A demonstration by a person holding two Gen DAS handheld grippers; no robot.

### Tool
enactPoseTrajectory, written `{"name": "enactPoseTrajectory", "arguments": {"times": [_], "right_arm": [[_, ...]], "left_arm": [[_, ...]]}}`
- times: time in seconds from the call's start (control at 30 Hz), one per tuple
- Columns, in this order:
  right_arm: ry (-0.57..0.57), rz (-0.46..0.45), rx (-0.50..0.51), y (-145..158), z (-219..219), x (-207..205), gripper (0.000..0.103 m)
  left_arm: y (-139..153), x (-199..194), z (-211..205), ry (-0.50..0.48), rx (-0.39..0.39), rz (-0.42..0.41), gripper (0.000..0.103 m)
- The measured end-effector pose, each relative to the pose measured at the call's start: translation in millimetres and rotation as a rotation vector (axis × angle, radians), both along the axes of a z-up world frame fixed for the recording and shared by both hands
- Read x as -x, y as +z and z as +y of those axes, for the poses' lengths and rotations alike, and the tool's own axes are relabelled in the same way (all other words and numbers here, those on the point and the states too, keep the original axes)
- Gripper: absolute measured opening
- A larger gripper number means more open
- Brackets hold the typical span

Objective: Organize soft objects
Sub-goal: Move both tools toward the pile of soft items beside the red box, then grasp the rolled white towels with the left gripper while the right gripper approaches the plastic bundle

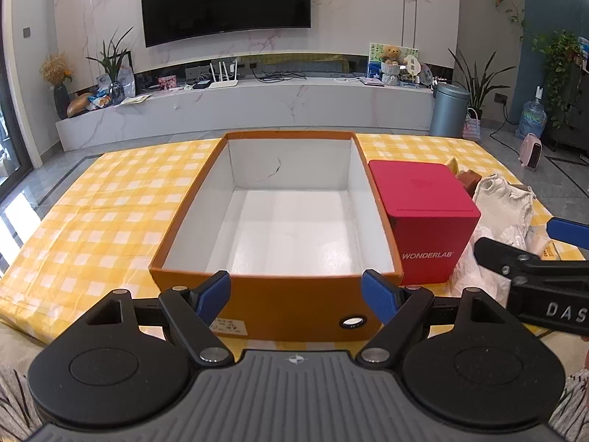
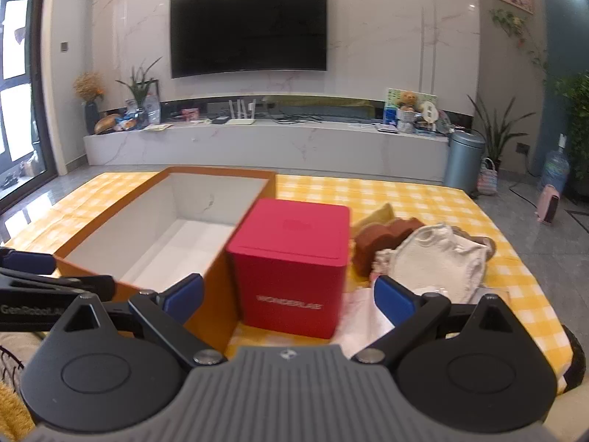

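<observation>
An open orange box (image 1: 191, 202) with a white, empty inside stands on the yellow checked tablecloth; it also shows in the right wrist view (image 2: 88, 235). Right of it stands a red WONDERLAB cube box (image 1: 423, 206) (image 2: 294, 258). Beyond that lies a pile of soft things: a white cloth bag (image 2: 438, 261) (image 1: 504, 202), a brown soft piece (image 2: 379, 243) and a yellow piece (image 2: 375, 215). My left gripper (image 1: 296, 296) is open and empty at the orange box's near wall. My right gripper (image 2: 289, 300) is open and empty in front of the red box.
The table (image 1: 92, 221) has a yellow checked cloth (image 2: 423, 199). Behind it are a white TV bench (image 1: 257, 110), a wall TV (image 1: 224, 0), a grey bin (image 1: 447, 110) and plants. My right gripper's arm (image 1: 533, 269) shows at the right of the left wrist view.
</observation>
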State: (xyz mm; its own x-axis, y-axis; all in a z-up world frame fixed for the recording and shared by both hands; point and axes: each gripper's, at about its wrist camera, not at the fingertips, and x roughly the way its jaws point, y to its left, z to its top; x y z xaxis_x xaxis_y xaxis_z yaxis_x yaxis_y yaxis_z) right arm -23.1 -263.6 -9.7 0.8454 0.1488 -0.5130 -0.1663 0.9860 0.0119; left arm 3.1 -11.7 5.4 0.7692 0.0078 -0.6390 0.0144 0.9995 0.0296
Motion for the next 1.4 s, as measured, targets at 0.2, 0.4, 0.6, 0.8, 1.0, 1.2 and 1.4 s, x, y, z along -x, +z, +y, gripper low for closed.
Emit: {"name": "enactPoseTrajectory", "arguments": {"times": [0.2, 0.4, 0.6, 0.8, 1.0, 1.2, 1.4], "right_arm": [[-0.1, 0.0, -0.003, 17.8, -40.4, -10.9, 0.097], [-0.218, 0.0, -0.025, 40.4, -95.3, -23.2, 0.097], [-0.258, 0.068, -0.101, 50.6, -152.7, -56.9, 0.098], [-0.326, 0.106, -0.184, 15.7, -186.4, -79.4, 0.097], [-0.292, 0.223, -0.077, -23.0, -176.4, -79.1, 0.096], [-0.245, 0.271, -0.054, -31.0, -171.5, -83.5, 0.096], [-0.274, 0.268, -0.069, -31.5, -179.8, -78.4, 0.095]], "left_arm": [[13.9, -9.6, -11.2, -0.046, 0.005, 0.001, 0.095], [27.8, -20.4, -33.2, -0.115, -0.004, -0.02, 0.095], [27.0, -37.8, -65.5, -0.217, 0.037, 0.056, 0.095], [17.5, -51.6, -109.3, -0.334, 0.047, 0.143, 0.095], [6.4, -67.6, -140.0, -0.378, 0.079, 0.208, 0.095], [-11.0, -82.3, -158.1, -0.393, 0.133, 0.316, 0.095], [-38.9, -93.9, -174.8, -0.386, 0.159, 0.402, 0.095]]}}
